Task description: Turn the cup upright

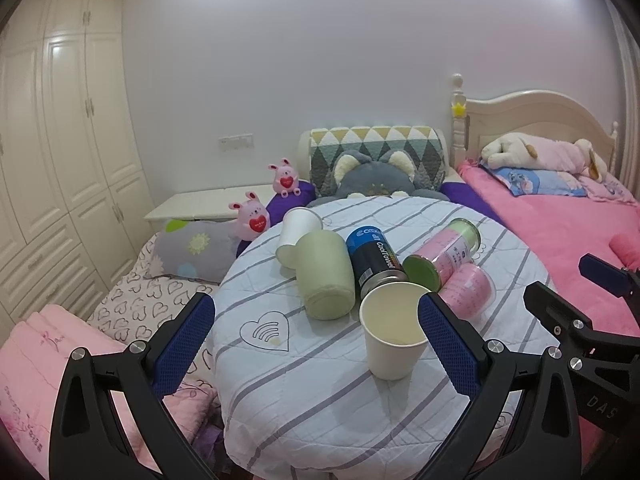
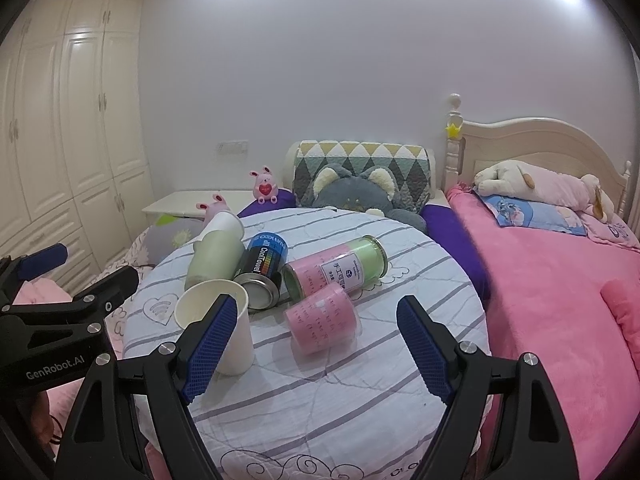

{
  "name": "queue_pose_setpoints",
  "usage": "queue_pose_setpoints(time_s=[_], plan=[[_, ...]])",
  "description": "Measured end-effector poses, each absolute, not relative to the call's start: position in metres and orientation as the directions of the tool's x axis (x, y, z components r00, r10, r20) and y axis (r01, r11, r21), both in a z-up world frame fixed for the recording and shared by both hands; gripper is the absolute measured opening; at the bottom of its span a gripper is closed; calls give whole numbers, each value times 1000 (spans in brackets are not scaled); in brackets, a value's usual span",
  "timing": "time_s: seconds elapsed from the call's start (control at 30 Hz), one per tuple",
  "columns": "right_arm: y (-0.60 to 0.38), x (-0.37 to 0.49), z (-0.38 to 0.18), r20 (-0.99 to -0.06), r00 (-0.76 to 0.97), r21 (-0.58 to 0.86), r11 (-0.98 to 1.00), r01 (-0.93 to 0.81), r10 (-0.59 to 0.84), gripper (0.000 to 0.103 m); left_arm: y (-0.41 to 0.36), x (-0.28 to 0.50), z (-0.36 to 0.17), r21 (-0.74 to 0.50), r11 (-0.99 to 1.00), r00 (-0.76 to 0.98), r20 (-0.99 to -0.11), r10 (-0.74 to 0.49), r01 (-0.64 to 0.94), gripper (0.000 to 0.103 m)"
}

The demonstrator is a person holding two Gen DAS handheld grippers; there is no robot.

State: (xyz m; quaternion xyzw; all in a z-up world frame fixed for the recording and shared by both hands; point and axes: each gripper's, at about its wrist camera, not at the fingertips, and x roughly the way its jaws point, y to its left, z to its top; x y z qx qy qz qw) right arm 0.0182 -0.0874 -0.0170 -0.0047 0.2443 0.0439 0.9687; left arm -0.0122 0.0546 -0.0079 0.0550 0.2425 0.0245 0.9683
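White paper cup (image 1: 394, 330) stands upright, mouth up, near edge of the round cloth-covered counter (image 1: 320, 408). Left hand-held gripper (image 1: 316, 344): jaws spread wide, holding nothing, right finger just beside cup. Right hand-held gripper (image 2: 316, 354): jaws also apart, empty. Just beyond the cup lie a green cup (image 1: 326, 274), blue can (image 1: 374, 258) and pink rolls (image 2: 322, 322); second white cup (image 1: 296, 236) far left.

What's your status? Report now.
Left gripper open, empty. Right gripper open, empty. Near paper cup upright; far paper cup on its side. Cans crowd behind.
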Motion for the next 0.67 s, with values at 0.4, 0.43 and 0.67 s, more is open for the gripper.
queue_pose_setpoints(time_s=[0.4,0.43,0.67], plan=[[-78,25,-25,-513,850,0,991,-136,117,83,56,-7,-14,120,992,877,-474,83,-30,103],[-76,26,-27,-520,845,1,990,-144,123,83,57,-7,-15,117,993,876,-476,82,-29,103],[-67,30,-36,-553,820,-3,983,-181,150,83,62,-2,-21,106,994,866,-494,80,-31,103]])
